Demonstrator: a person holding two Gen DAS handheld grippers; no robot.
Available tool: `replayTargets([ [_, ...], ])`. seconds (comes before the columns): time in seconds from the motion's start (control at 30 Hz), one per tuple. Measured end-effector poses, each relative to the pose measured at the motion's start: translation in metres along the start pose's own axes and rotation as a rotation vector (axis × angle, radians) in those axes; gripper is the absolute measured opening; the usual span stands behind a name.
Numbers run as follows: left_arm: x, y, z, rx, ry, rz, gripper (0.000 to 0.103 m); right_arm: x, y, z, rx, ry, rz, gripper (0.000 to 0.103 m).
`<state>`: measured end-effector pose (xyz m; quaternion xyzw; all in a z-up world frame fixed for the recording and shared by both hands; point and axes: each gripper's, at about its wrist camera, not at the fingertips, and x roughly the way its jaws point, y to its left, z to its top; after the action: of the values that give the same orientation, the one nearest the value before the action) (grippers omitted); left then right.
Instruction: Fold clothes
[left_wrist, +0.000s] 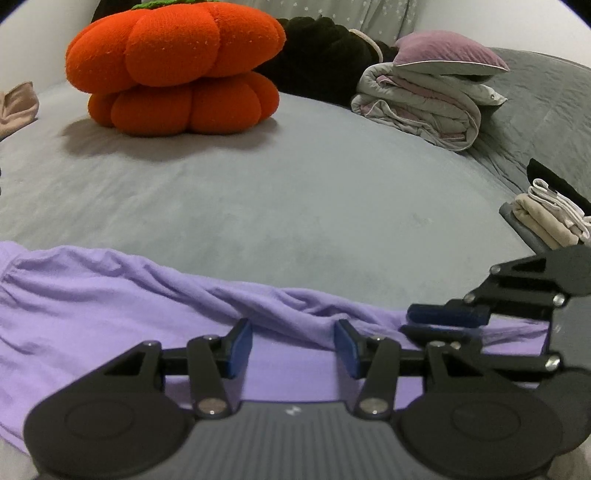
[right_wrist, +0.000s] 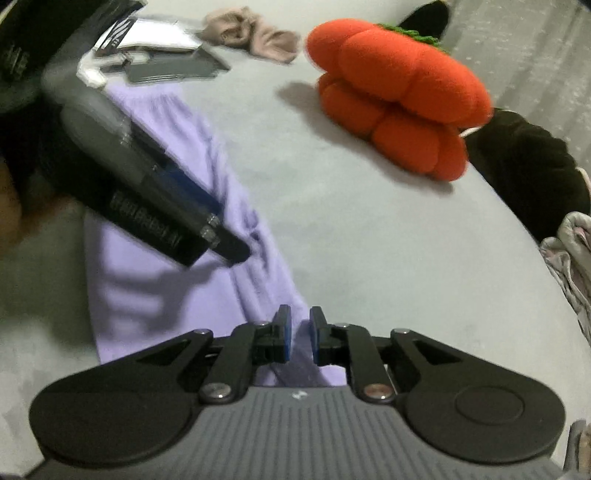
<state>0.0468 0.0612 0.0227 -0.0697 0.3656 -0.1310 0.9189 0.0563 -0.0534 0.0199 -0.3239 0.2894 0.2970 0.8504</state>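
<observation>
We see the purple garment (left_wrist: 122, 314) under both grippers. Left gripper (left_wrist: 293, 347): jaws apart, cloth beneath. Right gripper (right_wrist: 300, 338): jaws slightly apart, fold at 6 o'clock between them.

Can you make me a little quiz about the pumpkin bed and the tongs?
1. True or false: the pumpkin sits on the bed, apart from the garment.
2. Compare the left tongs and the right tongs. Which gap is wider? A) left B) right C) the same
3. What colour is the garment under both tongs?

Key: 1 true. 2 A. 3 purple.
</observation>
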Motion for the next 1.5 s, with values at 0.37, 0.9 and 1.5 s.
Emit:
replayTargets([
  [0.37, -0.003, 0.004, -0.003, -0.005, 0.003, 0.001, 0.051, 0.006, 0.022, 0.011, -0.098, -0.014, -0.022, 0.017],
  [0.9, -0.007, 0.009, -0.004, -0.012, 0.015, -0.001, 0.051, 0.002, 0.026, 0.016, -0.139, -0.016, -0.029, 0.041],
  [1.5, -0.005, 0.010, -0.006, 0.006, 0.021, 0.004, 0.051, 0.027, 0.012, 0.020, -0.092, -0.038, -0.108, 0.041],
])
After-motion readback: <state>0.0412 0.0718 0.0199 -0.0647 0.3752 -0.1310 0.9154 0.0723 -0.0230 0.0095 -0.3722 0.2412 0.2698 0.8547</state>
